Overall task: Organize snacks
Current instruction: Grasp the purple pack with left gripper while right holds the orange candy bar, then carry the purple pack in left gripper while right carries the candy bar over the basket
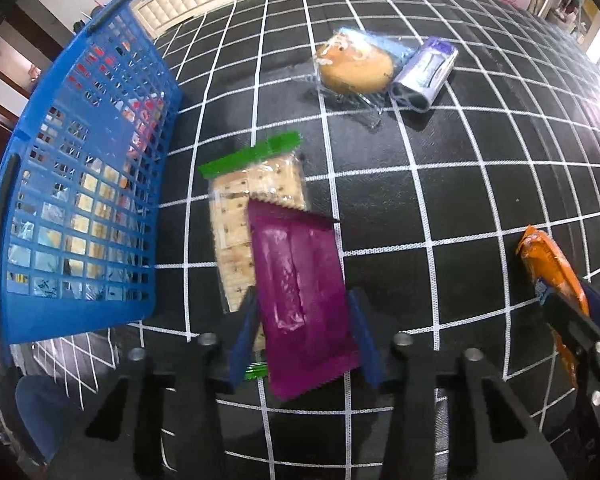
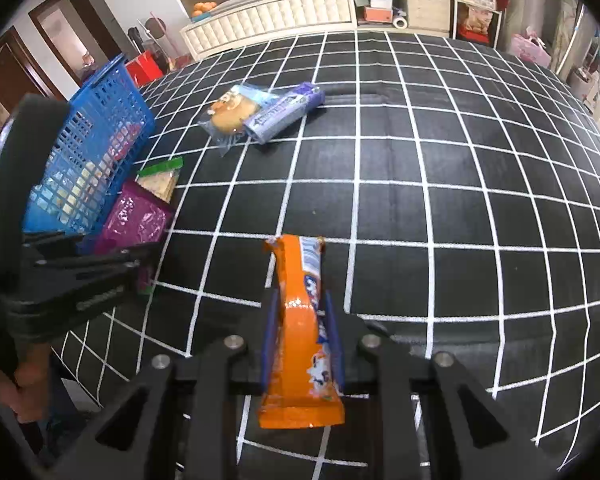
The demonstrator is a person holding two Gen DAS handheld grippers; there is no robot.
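Observation:
My left gripper point(image 1: 305, 300) is shut on a purple snack packet point(image 1: 300, 292), held above a clear cracker pack with green ends point(image 1: 244, 204) on the table. The blue basket point(image 1: 80, 184) stands just left of it and holds several snacks. My right gripper point(image 2: 302, 300) is shut on an orange snack packet point(image 2: 302, 320), held above the table; the packet also shows at the right of the left wrist view point(image 1: 552, 268). A wrapped bun point(image 1: 354, 66) and a purple-white pack point(image 1: 426, 74) lie further back.
The table carries a black cloth with a white grid point(image 2: 420, 160). The left gripper's body point(image 2: 72, 288) fills the left of the right wrist view. A white cabinet point(image 2: 276, 16) and shelves stand beyond the table's far edge.

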